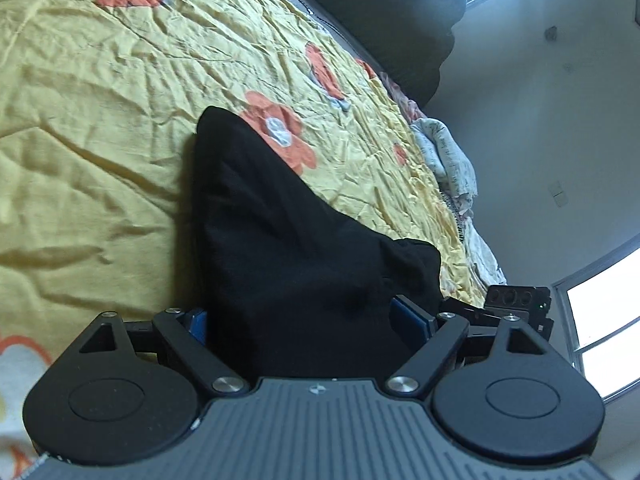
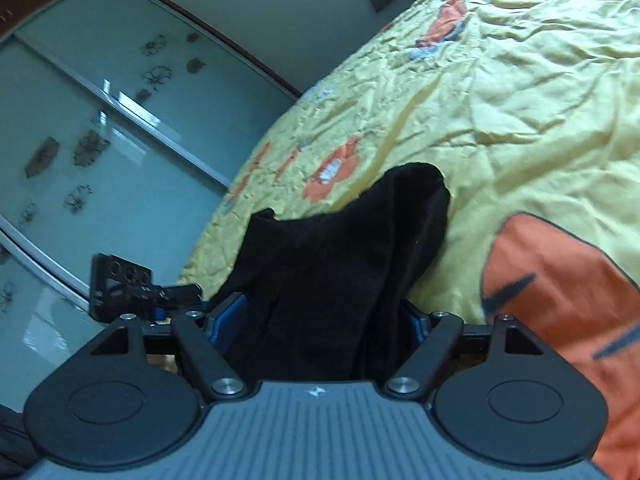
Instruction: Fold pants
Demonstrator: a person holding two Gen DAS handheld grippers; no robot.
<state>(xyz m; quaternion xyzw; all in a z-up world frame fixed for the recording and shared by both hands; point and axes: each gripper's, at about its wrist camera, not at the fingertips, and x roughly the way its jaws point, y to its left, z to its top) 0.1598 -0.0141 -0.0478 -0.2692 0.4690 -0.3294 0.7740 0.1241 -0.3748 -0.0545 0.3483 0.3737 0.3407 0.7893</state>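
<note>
black pants bunched between both grippers on the flowered bed

the black pants (image 1: 280, 240) lie on a yellow bedspread (image 1: 100, 140) printed with orange flowers, gathered into a dark heap that narrows to a point away from the camera. in the left wrist view the near end of the cloth fills the whole gap of the left gripper (image 1: 298, 320), whose blue pads (image 1: 406, 318) stand wide apart at either side of the fabric; whether the pads press on the cloth cannot be told, since the black material hides the contact on the left side.

in the right wrist view the same pants (image 2: 340, 264) rise as a crumpled ridge from between the fingers of the right gripper (image 2: 324, 316). its jaws are also spread wide, with the cloth bulging between them, and again it is unclear whether they pinch it or merely flank it.

each view catches a piece of the other gripper's black frame at the edge of the garment (image 2: 120, 284).

beyond the bedspread, the left view shows a rumpled pale cloth (image 1: 448, 156) at the bed's far edge, a dark headboard (image 1: 400, 12), a plain wall and bright windows (image 1: 600, 320). the right view shows frosted sliding doors (image 2: 100, 140) with flower motifs beside the bed.
</note>
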